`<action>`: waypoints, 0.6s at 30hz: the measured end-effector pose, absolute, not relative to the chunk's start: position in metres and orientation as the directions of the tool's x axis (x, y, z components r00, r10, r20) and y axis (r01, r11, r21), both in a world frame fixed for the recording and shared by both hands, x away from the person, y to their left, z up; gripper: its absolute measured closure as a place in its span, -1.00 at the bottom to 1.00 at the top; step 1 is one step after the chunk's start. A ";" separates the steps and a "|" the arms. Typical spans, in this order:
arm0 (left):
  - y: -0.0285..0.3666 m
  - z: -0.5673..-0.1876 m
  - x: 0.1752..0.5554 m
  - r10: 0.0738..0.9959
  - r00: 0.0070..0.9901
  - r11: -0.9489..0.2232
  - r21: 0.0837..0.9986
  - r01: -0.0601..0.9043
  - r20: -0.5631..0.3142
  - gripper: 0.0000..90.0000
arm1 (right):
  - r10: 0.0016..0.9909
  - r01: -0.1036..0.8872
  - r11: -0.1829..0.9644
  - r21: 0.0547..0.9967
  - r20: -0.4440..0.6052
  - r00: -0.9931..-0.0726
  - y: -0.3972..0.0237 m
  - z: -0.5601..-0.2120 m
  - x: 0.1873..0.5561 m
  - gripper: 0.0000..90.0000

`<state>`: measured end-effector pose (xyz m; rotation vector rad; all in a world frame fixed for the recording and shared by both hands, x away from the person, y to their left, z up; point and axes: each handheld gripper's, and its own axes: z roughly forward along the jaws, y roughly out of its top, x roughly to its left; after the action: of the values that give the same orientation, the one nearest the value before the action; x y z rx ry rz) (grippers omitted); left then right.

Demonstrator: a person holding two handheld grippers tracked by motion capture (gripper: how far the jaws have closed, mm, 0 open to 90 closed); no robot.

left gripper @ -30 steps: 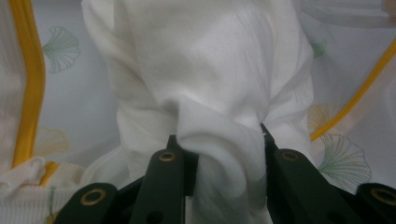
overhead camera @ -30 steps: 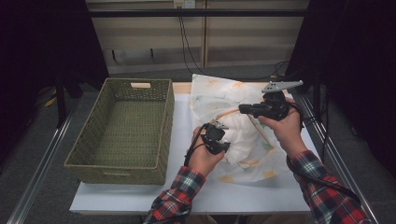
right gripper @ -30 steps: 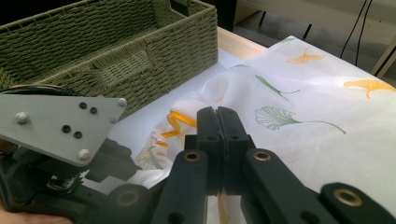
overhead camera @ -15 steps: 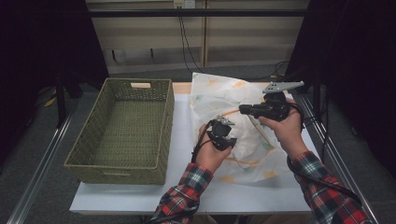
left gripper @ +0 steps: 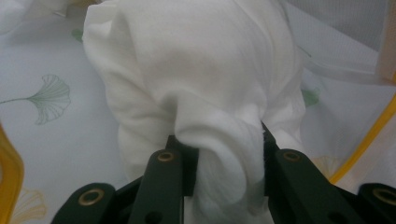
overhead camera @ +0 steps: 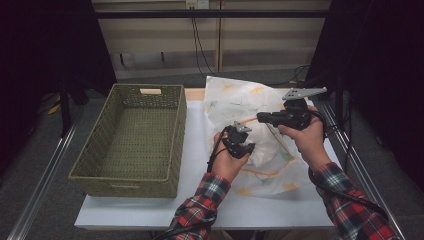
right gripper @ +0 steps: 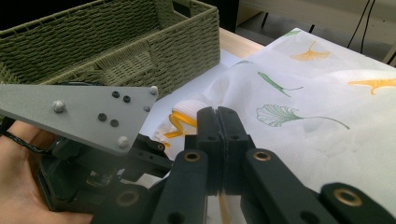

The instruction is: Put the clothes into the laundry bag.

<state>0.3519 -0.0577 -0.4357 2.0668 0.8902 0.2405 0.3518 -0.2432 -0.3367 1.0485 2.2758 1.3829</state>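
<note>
Between the pads of the left claw (left gripper: 219,177) sits a thick bunched fold of the white cloth (left gripper: 196,84), and the jaws press into it from both sides, so this claw is clamped on the fabric. Over the last second the left hand (overhead camera: 227,162) has crept a little way up the desk (overhead camera: 200,200) and toward the right claw (overhead camera: 261,117), carrying its pinch of cloth with it; the grip itself looks unchanged. The right claw has not shifted. I read that as a gathering step: the loose middle of the cloth is being drawn into a bundle, probably before it goes into the woven basket (overhead camera: 132,135), which stands well off to the left of both claws and has nothing in it yet.

The left gripper view gives the grip: cloth wells up over the pads into a rounded lump straight ahead, with the printed sheet lying flat behind it. From the high view that same spot is just a pale heap under the hand, and no pad contact can be made out.

The right gripper view shows its own jaws pressed flat together, with a yellow strand of the print running just beneath them; whether a thin layer of cloth is nipped there I cannot tell. It also shows the left claw's grey plate (right gripper: 84,112) close on its left and the basket wall beyond.
</note>
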 end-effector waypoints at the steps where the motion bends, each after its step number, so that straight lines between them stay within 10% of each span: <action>1: -0.058 -0.437 0.352 0.664 0.732 -0.379 0.774 0.507 -0.154 0.60 | 0.703 0.439 0.279 0.854 0.130 -0.699 -0.243 -0.337 0.352 0.99; 12: -0.057 -0.448 0.353 0.646 0.744 -0.422 0.733 0.534 -0.171 0.42 | 0.702 0.439 0.284 0.853 0.127 -0.700 -0.242 -0.339 0.353 0.99; 18: -0.049 -0.444 0.351 0.624 0.769 -0.456 0.732 0.506 -0.142 -0.19 | 0.711 0.447 0.282 0.849 0.127 -0.691 -0.244 -0.341 0.354 0.99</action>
<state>0.3506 -0.0486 -0.4437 2.1485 0.8393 0.1853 0.3538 -0.2442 -0.3412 1.0611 2.2780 1.3678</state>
